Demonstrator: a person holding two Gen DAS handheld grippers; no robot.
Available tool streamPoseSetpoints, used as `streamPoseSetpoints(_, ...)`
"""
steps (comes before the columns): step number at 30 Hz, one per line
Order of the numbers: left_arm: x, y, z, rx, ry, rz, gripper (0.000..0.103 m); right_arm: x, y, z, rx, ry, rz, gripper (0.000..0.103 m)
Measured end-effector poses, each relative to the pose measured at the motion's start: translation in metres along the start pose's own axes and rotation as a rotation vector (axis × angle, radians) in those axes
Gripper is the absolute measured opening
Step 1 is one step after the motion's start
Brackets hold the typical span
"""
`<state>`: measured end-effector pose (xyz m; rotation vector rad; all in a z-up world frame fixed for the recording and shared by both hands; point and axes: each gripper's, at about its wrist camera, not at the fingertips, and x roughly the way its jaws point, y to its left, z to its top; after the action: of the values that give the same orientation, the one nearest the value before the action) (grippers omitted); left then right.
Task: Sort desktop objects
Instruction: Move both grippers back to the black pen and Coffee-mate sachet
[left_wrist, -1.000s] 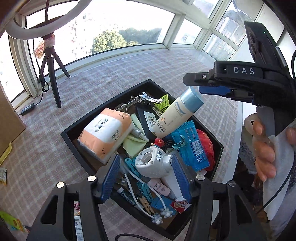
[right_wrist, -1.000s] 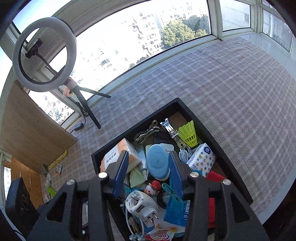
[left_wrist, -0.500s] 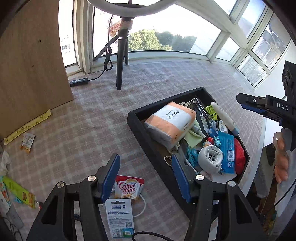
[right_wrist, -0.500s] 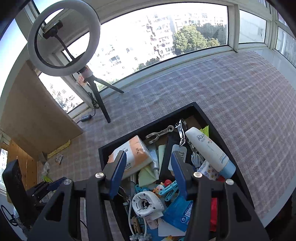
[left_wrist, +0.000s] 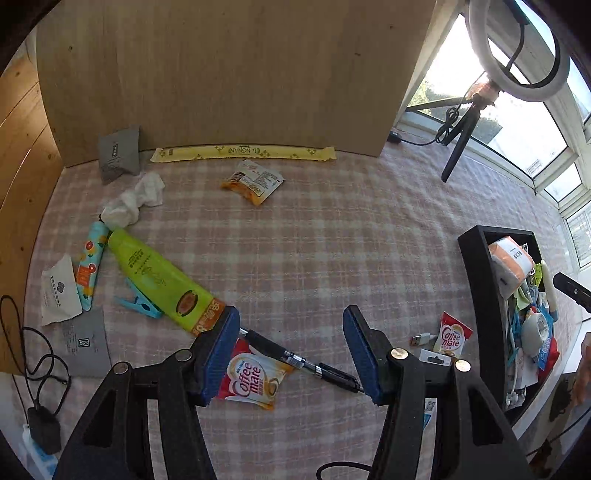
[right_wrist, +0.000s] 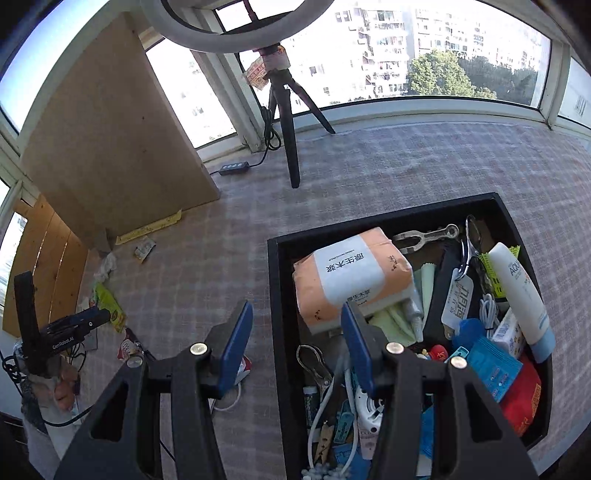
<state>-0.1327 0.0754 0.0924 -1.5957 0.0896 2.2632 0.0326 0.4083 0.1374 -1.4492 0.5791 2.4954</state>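
Observation:
My left gripper (left_wrist: 291, 350) is open and empty, just above a black pen (left_wrist: 301, 360) and a Coffee mate sachet (left_wrist: 253, 378) on the checked cloth. A green-yellow tube (left_wrist: 159, 278), a blue clip (left_wrist: 138, 301) and an orange snack packet (left_wrist: 253, 182) lie beyond. My right gripper (right_wrist: 297, 341) is open and empty over the left wall of the black tray (right_wrist: 277, 295). The tray holds an orange tissue pack (right_wrist: 351, 277), a white AQUA bottle (right_wrist: 524, 291), a white plug (right_wrist: 367, 408) and several small items. The tray also shows in the left wrist view (left_wrist: 480, 295).
A wooden board (left_wrist: 221, 74) stands at the back with a long yellow packet (left_wrist: 242, 152) along its foot. A ring light on a tripod (right_wrist: 284, 122) stands on the cloth. Crumpled tissue (left_wrist: 133, 201), grey sachets (left_wrist: 118, 153), a second Coffee mate sachet (left_wrist: 452, 338) and cables (left_wrist: 33, 354) lie around.
My left gripper has swung left from over the tray to the loose items on the cloth. My right gripper let go of the AQUA bottle, which now lies in the tray, and shifted left.

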Motion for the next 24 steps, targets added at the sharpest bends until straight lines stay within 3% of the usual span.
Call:
streamPoseSetpoints(7, 0.004, 0.052, -0.025, -0.072, 0.043, 0.060, 0.056, 0.037, 0.076, -0.016, -0.205, 0.077, 0.036, 0.049)
streamPoseSetpoints(18, 0.025, 0.038, -0.047, -0.042, 0.082, 0.070, 0.056, 0.100, 0.174, -0.048, -0.423, 0.197, 0.082, 0.049)
streamPoseSetpoints(24, 0.031, 0.026, -0.054, 0.014, 0.084, 0.089, 0.060, 0.120, 0.209, -0.064, -0.529, 0.216, 0.077, 0.049)
